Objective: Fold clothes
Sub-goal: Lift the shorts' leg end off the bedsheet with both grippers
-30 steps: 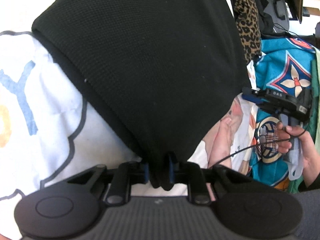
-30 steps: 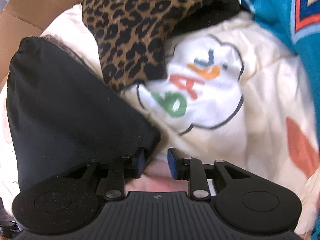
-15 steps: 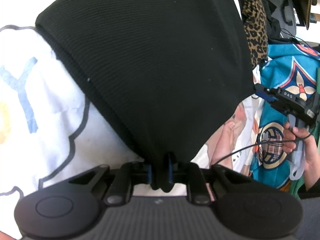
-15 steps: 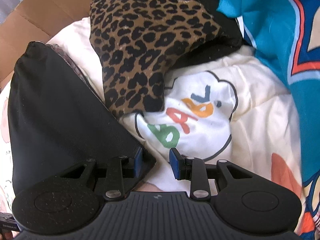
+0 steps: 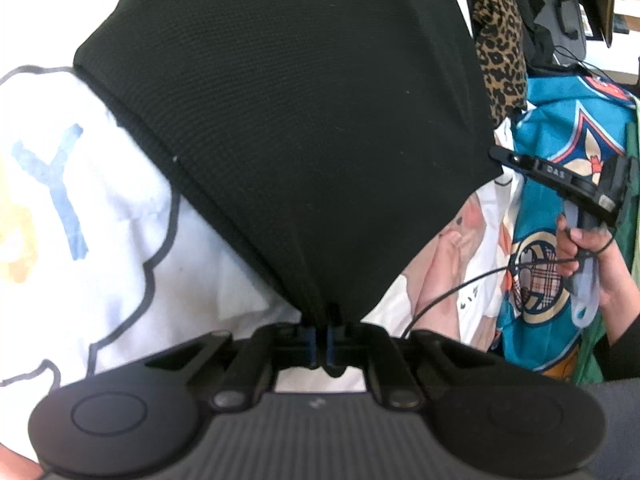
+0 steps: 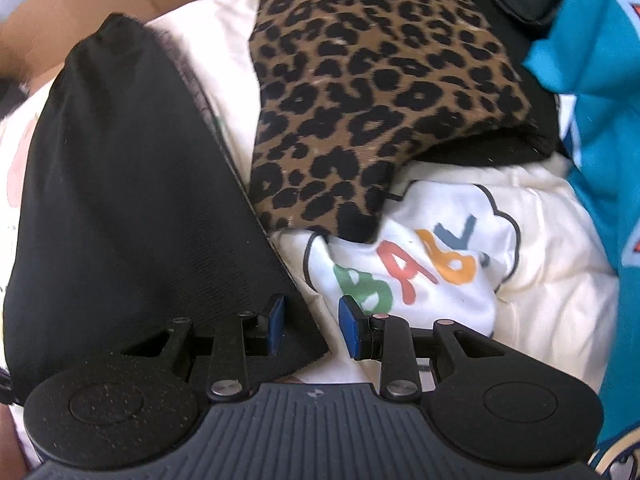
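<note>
Change since earlier: the left tool (image 5: pixel 319 344) has just been closing its jaws, with the corner of the black garment (image 5: pixel 304 128) bunched between them; the thick wad seen there before is now squeezed thin. In the right wrist view the leopard-print cloth (image 6: pixel 376 92) and the "BABY" print (image 6: pixel 412 264) have shifted across the picture.
Left tool: jaws together, clamped on the near corner of the black garment, blue pads almost meeting.
Right tool (image 6: pixel 311 330): jaws apart; the black garment's pointed corner lies between them, against the left blue pad and clear of the right one, so not pinched.
Black garment: spread over a white blanket (image 5: pixel 132 280) with a cloud outline, fanning out from the left tool; in the right wrist view it (image 6: pixel 132 216) fills the left side.
Leopard-print cloth: beyond the black garment, its lower tip overlapping the cloud with the coloured letters.
Teal printed fabric (image 6: pixel 600 92): along the right edge, beside the blanket.
Person's hand (image 5: pixel 592 256): in the left wrist view, at the right, wrapped round the handle of the other tool, a thin black cable trailing from it.
Cardboard (image 6: pixel 104 4): top left corner of the right wrist view.
</note>
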The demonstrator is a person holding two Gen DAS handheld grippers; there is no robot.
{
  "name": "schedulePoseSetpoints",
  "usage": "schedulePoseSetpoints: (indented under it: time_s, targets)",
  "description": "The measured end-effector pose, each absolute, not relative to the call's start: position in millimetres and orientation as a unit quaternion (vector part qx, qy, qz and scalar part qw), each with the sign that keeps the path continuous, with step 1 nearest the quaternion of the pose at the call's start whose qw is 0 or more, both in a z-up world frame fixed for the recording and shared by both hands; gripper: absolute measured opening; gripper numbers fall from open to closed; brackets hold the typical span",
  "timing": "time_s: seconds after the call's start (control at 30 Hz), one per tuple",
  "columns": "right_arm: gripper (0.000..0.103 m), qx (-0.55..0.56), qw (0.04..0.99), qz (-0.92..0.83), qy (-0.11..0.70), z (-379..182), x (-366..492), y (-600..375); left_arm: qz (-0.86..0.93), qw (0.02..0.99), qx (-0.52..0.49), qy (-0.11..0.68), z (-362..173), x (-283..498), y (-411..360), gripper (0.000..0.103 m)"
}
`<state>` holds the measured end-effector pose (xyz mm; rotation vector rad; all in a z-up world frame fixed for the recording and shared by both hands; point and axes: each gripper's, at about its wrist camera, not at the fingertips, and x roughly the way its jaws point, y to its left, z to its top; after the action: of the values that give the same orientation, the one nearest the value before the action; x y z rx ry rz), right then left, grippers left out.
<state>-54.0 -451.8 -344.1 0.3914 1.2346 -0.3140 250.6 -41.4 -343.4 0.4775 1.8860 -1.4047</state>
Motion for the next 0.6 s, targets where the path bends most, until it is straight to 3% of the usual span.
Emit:
schedulePoseSetpoints:
  time_s: [0.6]
  targets:
    - [0.036, 0.121, 0.786, -0.059, 0.603, -362, -27, -441, -0.547, 0.369, 0.200, 0.724, -340, 237, -39, 0.004]
